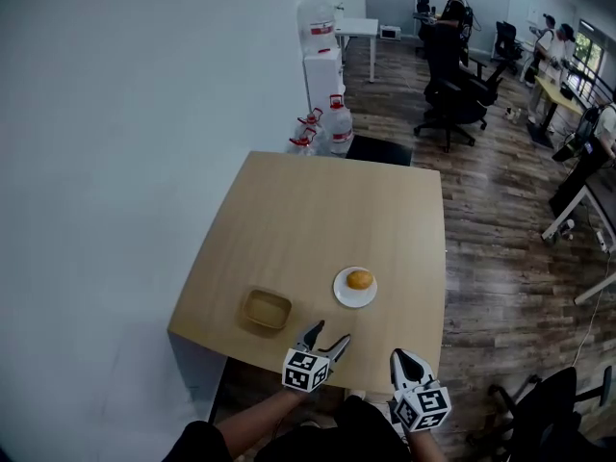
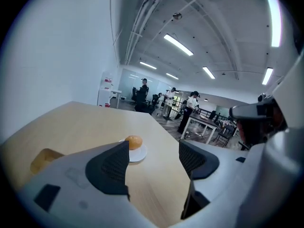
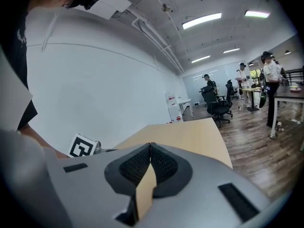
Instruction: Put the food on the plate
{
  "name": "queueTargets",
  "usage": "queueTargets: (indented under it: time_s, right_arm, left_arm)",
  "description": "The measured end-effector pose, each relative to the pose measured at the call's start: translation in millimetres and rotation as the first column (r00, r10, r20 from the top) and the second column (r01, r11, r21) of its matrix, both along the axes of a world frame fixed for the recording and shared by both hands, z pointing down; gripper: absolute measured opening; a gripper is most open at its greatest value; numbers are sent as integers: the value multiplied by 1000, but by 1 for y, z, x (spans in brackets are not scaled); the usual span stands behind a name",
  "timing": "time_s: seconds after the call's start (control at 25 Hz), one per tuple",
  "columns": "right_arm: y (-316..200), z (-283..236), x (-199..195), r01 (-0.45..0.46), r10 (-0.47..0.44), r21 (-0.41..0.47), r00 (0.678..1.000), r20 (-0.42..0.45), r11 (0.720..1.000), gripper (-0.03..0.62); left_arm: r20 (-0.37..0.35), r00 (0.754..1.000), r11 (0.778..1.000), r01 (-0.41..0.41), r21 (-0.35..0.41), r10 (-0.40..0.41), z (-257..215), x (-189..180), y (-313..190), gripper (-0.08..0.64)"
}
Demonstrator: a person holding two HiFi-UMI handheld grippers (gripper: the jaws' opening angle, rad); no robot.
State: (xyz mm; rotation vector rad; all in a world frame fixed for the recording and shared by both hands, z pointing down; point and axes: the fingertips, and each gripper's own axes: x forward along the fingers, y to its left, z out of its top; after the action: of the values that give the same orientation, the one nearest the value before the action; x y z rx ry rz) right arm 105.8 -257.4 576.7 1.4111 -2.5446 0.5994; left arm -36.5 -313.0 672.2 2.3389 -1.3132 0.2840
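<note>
An orange bun (image 1: 360,279) lies on a small white plate (image 1: 346,293) near the front of the wooden table (image 1: 318,219). The left gripper view shows the same bun (image 2: 134,141) on the plate (image 2: 139,153) beyond the jaws. My left gripper (image 1: 326,339) hovers at the table's front edge, below and left of the plate, jaws open and empty (image 2: 153,159). My right gripper (image 1: 404,359) hangs off the front edge to the right, jaws pressed together with nothing between them (image 3: 150,148).
A shallow tan bowl (image 1: 266,309) sits left of the plate, also seen as the tan bowl (image 2: 43,159). A white wall runs along the left. Water bottles (image 1: 327,128) stand beyond the table. Office chairs (image 1: 457,99) and people are at the far right.
</note>
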Motion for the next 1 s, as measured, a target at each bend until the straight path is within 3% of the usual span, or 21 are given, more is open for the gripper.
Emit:
queueTargets:
  time_s: [0.2,0.32,0.44,0.56,0.72,0.84,1.0]
  right_arm:
    - [47,-38,-10,-73,72,23,997,29,997,60]
    - [73,-51,-17,-81,83,57,996,-35,995,60]
    - [97,-52,-22,-83,89,79,993,-81,993,60]
    - [124,-58,-22,-116,121,113,992,-40,987,60]
    - [150,-63,-35,-97,102,101,994,-46,990,60]
    - [161,-60,-49,-68,74,94,995,-67,993,60]
    - [171,-61,-56,-74,84,123,994,-77,990,60]
  left_arm:
    - [-30,999,993,29,114,-26,-62,-22,63,319]
    - [-58,998,985,42,164,-33,-94,-32,101,319]
    - [-99,994,984,73,166,-57,-112,-43,137,307]
    - [-144,988,984,79,162,-55,-123,-47,173,143]
    - [-107,992,974,92,209,-71,-143,-56,204,42]
    - [-103,992,965,101,244,-78,-157,-61,217,20]
    - [-170,981,971,125,206,-90,-156,-67,226,17]
